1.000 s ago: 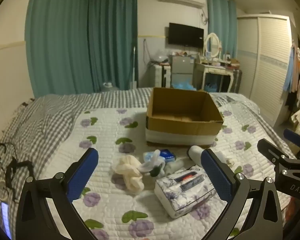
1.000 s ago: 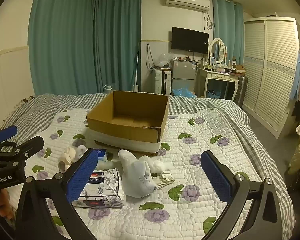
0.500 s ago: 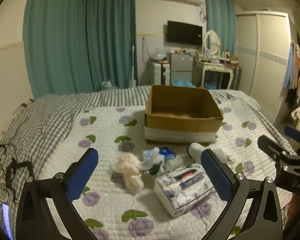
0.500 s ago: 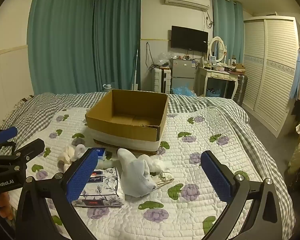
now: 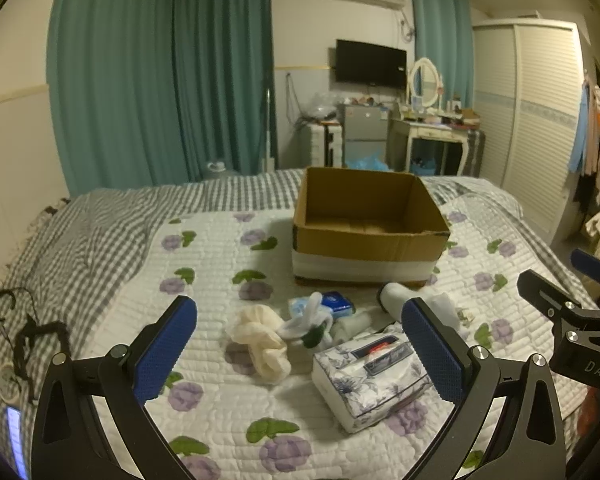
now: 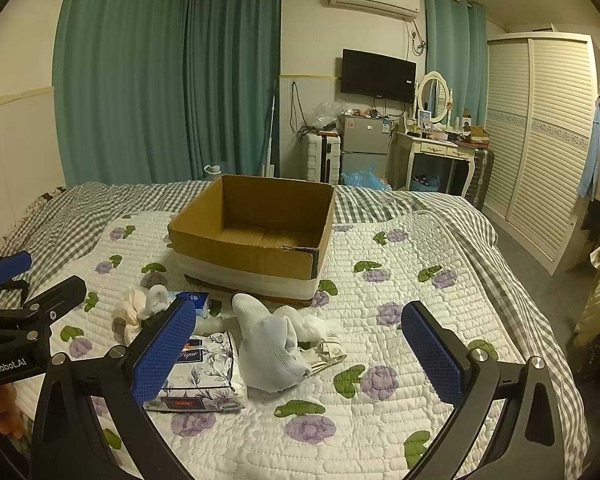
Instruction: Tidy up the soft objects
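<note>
An open, empty cardboard box [image 5: 364, 236] [image 6: 256, 236] stands on the quilted bed. In front of it lie a cream cloth bundle [image 5: 260, 340] [image 6: 130, 312], a white-and-green soft toy [image 5: 310, 322], a blue tissue pack [image 5: 336, 304] [image 6: 196, 300], a floral tissue pack [image 5: 374, 376] [image 6: 204, 372] and a pale sock [image 6: 272, 344] [image 5: 396, 296]. My left gripper [image 5: 298, 352] is open and empty, hovering above the pile. My right gripper [image 6: 298, 352] is open and empty, to the right of the pile; it also shows in the left wrist view [image 5: 572, 304].
Flowered quilt [image 6: 380, 360] over a checked sheet [image 5: 80, 240]. Black cords and a phone [image 5: 16, 440] lie at the bed's left edge. A white cable [image 6: 328, 352] lies beside the sock. Fridge, dressing table, wardrobe [image 6: 540, 140] and curtains stand beyond.
Both grippers have drifted slightly; the view has tilted up a little. Nothing on the bed has moved, and both stay open.
</note>
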{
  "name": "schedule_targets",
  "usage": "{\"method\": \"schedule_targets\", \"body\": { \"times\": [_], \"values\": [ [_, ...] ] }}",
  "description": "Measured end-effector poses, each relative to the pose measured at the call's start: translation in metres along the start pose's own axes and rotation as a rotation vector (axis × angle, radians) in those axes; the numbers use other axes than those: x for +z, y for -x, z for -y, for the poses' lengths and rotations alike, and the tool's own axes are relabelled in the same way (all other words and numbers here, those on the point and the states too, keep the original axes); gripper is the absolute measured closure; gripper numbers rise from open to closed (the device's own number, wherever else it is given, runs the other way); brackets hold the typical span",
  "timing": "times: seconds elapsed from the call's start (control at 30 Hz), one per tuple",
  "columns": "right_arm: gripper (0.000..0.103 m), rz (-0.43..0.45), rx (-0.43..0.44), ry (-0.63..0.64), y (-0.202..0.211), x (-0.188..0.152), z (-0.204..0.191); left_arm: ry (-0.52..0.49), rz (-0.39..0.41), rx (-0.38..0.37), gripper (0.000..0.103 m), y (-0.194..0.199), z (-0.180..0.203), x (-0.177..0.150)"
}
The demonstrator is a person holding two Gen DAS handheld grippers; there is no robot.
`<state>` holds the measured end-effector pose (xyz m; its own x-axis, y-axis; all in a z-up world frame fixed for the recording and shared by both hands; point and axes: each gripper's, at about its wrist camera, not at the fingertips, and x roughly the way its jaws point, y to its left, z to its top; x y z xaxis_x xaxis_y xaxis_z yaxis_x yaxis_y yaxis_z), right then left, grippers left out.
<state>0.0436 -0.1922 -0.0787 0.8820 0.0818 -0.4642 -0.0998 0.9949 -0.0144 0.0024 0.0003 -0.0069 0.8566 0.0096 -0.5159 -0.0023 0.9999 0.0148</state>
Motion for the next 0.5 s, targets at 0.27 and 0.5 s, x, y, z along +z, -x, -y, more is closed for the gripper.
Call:
{"method": "schedule_targets", "body": {
  "times": [0.27,0.5],
  "values": [
    [0.000,-0.002,-0.002,0.002,-0.0002,0.0005,-0.0011,0.002,-0.004,0.006,0.000,0.0001,-0.0027,-0.0009],
    [0.000,-0.005,-0.002,0.004,-0.0008,-0.0017,-0.0003,-0.001,-0.006,0.009,0.000,-0.0009,-0.0019,-0.0017]
  ]
}}
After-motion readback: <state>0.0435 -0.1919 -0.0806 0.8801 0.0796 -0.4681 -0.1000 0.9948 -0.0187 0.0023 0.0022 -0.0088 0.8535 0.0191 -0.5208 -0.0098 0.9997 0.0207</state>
